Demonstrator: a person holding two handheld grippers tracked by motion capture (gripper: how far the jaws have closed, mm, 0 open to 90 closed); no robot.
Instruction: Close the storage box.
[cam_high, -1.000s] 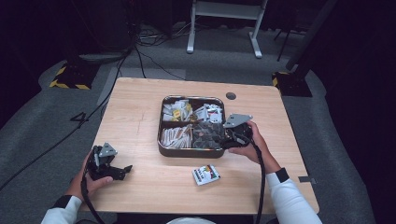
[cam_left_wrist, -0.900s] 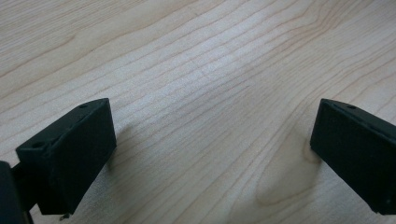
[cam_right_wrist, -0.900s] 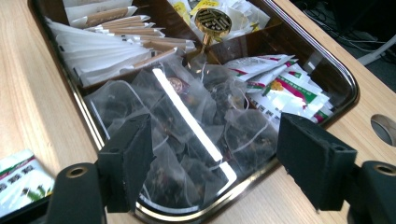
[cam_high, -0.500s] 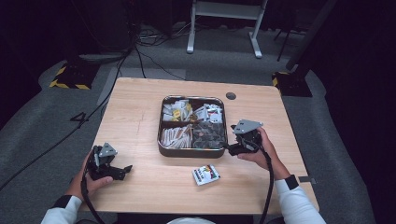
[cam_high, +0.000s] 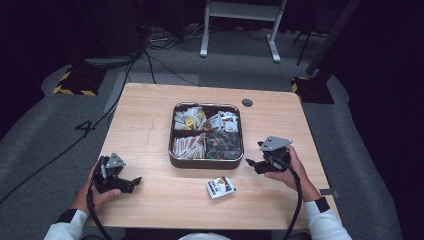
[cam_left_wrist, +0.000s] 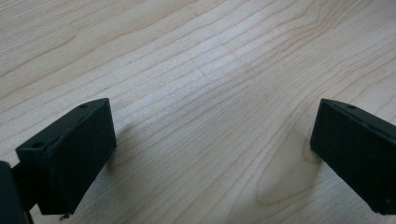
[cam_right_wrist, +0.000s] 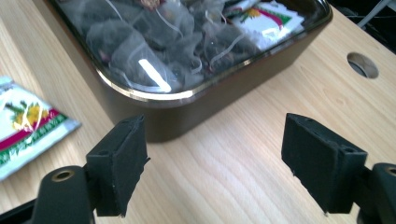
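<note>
A dark metal tin (cam_high: 172, 135) with four compartments of tea bags and sachets sits mid-table; its corner wall (cam_right_wrist: 201, 109) is close in the right gripper view. One white sachet (cam_high: 220, 187) with red and green print lies on the wood in front of the tin, and shows at the left as the sachet (cam_right_wrist: 25, 128) in the right gripper view. My right gripper (cam_high: 251, 163) rests on the table just right of the tin, open and empty, its jaws (cam_right_wrist: 215, 163) wide apart. My left gripper (cam_high: 131, 183) rests near the front left edge, open over bare wood (cam_left_wrist: 210, 140).
A round cable hole (cam_high: 247, 103) is in the table behind the tin, also the cable hole (cam_right_wrist: 362, 64) in the right gripper view. Cables trail from both grippers toward the person. Beyond the table are grey floor, black cables and a white frame (cam_high: 240, 15).
My right gripper has drawn back from the tin's right front compartment to the table at the tin's right, nearer the person. The left gripper has stayed put.
</note>
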